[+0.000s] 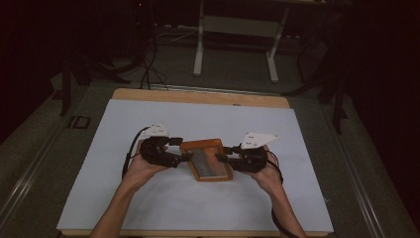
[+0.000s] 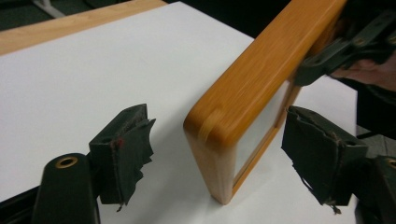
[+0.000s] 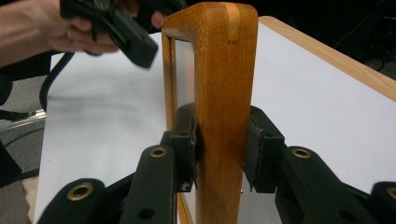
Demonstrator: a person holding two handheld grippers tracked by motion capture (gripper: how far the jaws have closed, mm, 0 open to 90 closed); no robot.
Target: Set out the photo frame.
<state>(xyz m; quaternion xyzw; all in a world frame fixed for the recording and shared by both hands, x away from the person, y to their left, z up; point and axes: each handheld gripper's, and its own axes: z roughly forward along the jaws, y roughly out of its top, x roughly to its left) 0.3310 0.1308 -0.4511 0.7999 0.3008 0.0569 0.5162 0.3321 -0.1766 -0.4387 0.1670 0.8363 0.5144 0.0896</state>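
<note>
Near centre of the white-covered bench (image 1: 148, 208), the wooden picture frame (image 1: 207, 159) stands tilted on its lower edge because the right tool (image 3: 221, 156) pinches its rail, propping it. The left tool (image 2: 217, 154) stands spread, the frame's corner between its pads untouched, apparently ready to take hold.

orange-brown wooden frame (image 1: 206, 158) on a white sheet (image 1: 163, 198); black jaws.
</note>
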